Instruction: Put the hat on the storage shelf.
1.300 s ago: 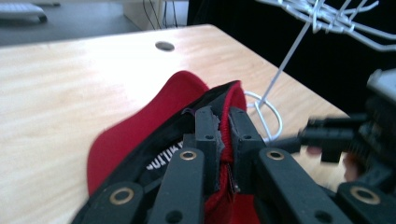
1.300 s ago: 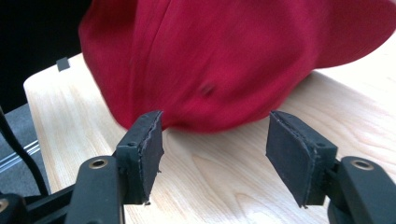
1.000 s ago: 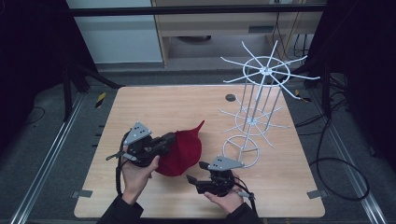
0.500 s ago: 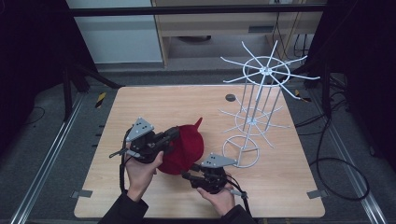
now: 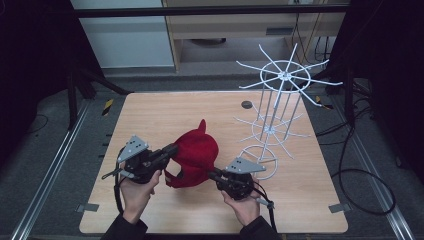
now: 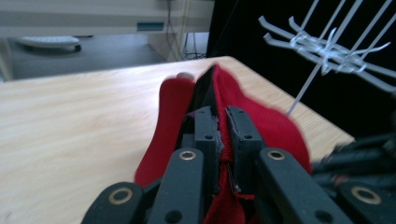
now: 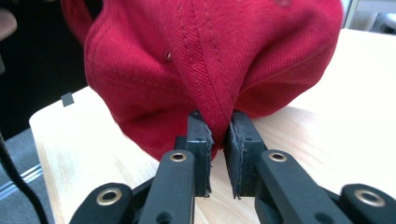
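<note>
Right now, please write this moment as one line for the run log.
left gripper: shut on red cap | right gripper: jaws just closing, pinching cap rim | white wire rack: bare

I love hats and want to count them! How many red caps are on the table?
1. The red cap lies near the front middle of the wooden table, between the left gripper and the right gripper, left of the white wire rack. Nothing seems hidden.

High view overhead facing forward, gripper views close, sharing cap (image 5: 196, 152)
</note>
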Demonstrator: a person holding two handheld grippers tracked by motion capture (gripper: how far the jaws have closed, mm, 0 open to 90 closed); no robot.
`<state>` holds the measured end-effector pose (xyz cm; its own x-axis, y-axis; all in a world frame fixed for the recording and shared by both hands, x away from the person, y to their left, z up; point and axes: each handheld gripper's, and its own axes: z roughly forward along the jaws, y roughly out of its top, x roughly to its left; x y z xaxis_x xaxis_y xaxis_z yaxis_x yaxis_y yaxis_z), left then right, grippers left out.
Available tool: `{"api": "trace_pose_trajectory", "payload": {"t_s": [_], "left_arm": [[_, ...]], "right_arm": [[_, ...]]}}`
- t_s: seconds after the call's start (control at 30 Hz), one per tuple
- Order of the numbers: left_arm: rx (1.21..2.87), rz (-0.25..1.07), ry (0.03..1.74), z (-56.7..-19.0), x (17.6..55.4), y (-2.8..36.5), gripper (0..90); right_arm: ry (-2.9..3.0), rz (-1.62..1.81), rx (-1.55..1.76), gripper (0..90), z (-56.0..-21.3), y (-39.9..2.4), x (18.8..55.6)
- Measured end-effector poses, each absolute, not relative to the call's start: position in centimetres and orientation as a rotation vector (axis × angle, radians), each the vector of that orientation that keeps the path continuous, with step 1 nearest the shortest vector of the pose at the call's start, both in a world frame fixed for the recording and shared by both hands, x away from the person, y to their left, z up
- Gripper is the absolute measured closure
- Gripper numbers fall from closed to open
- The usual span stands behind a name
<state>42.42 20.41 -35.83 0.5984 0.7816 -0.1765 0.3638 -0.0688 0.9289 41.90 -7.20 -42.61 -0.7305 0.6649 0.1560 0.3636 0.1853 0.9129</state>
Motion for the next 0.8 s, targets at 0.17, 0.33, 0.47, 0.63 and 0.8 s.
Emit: {"api": "trace_pose_trajectory", "payload": {"t_s": [0.17, 0.33, 0.47, 0.63, 0.8], "left_arm": [[1.665, 0.447, 1.006, -37.4, 41.7, 22.4, 83.1], [1.663, 0.453, 1.057, -39.0, 41.1, 24.6, 82.7], [1.670, 0.474, 1.097, -40.1, 40.3, 26.3, 82.5], [1.688, 0.486, 1.158, -41.7, 39.7, 28.1, 82.5], [1.695, 0.506, 1.217, -42.8, 39.8, 29.4, 82.4]], "right_arm": [[2.198, 1.527, 0.923, 80.6, -41.9, -6.1, 42.0], [2.242, 1.476, 0.834, 80.4, -41.0, -3.8, 42.0], [2.281, 1.431, 0.760, 79.9, -40.7, -1.8, 42.0], [2.327, 1.403, 0.726, 78.4, -41.1, 0.2, 42.2], [2.347, 1.404, 0.707, 77.4, -41.4, 2.1, 42.7]]}}
